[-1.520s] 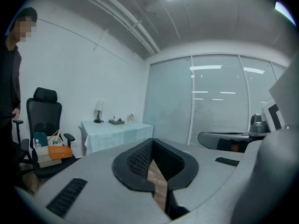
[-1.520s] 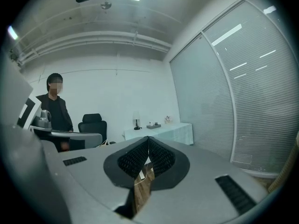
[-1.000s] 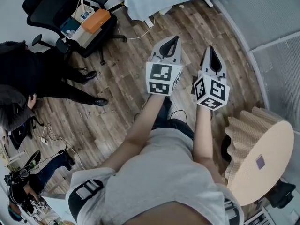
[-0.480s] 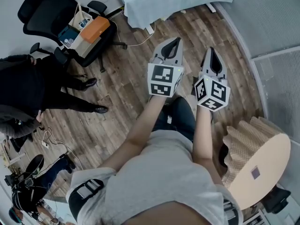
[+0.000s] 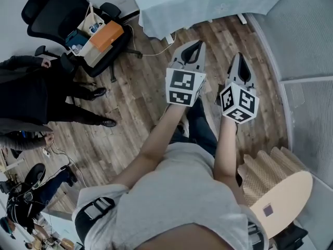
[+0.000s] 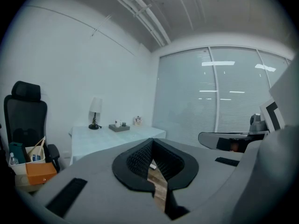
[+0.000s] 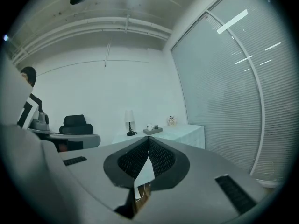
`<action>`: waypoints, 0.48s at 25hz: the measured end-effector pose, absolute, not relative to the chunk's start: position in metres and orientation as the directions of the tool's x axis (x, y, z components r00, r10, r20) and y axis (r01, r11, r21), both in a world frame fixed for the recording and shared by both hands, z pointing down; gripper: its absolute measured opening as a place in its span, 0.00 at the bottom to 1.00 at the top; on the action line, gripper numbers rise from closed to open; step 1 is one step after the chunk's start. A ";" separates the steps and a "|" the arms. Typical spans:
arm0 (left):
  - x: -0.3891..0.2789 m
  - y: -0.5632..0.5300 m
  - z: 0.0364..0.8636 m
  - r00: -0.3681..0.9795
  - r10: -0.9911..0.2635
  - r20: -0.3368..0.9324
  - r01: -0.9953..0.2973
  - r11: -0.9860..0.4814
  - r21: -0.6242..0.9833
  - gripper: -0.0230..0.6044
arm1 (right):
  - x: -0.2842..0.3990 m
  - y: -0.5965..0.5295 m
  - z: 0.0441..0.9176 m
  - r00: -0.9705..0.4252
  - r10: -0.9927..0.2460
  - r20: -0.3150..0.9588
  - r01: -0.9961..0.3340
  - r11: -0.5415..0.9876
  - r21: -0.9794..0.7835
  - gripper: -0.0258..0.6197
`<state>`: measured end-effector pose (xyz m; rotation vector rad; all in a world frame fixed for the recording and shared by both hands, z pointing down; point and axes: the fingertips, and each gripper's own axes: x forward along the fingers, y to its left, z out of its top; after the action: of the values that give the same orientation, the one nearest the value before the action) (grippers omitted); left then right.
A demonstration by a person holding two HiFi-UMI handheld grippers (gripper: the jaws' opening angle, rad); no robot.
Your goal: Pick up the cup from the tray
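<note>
Far ahead stands a table under a pale cloth. In the left gripper view a small grey tray rests on it, with a white cup on the tray; the tray and cup also show in the right gripper view. Both grippers are held side by side over the wood floor, well short of the table. My left gripper has its jaws closed with nothing between them, as the left gripper view also shows. My right gripper is likewise shut and empty, also in its own view.
A lamp and a small figurine stand on the table by the tray. A black office chair loaded with bags is at the left, a person in black beside it. A corrugated cardboard stool is at the lower right.
The table has come further into the head view and the cardboard stool has slid down and right. Both grippers stay shut, side by side.
</note>
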<state>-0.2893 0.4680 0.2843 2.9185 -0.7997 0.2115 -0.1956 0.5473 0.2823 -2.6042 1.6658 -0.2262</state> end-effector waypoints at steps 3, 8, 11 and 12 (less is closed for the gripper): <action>-0.263 0.448 0.283 0.842 -0.515 0.158 -0.530 -0.846 0.066 0.05 | -0.170 0.525 0.281 0.392 -0.915 0.099 -0.909 -0.401 -0.109 0.05; -0.223 0.416 0.283 0.823 -0.546 0.158 -0.561 -0.825 0.072 0.05 | -0.127 0.489 0.275 0.354 -0.931 0.091 -0.926 -0.362 -0.103 0.05; -0.198 0.402 0.284 0.812 -0.559 0.165 -0.575 -0.815 0.069 0.05 | -0.102 0.471 0.275 0.337 -0.937 0.089 -0.933 -0.345 -0.103 0.05; -0.191 0.397 0.285 0.810 -0.563 0.168 -0.579 -0.813 0.067 0.05 | -0.095 0.466 0.276 0.332 -0.939 0.090 -0.935 -0.340 -0.105 0.05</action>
<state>-0.1913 0.3971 0.2850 2.8782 -0.9109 0.2124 -0.0954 0.4655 0.2763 -2.5354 1.7846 -0.2080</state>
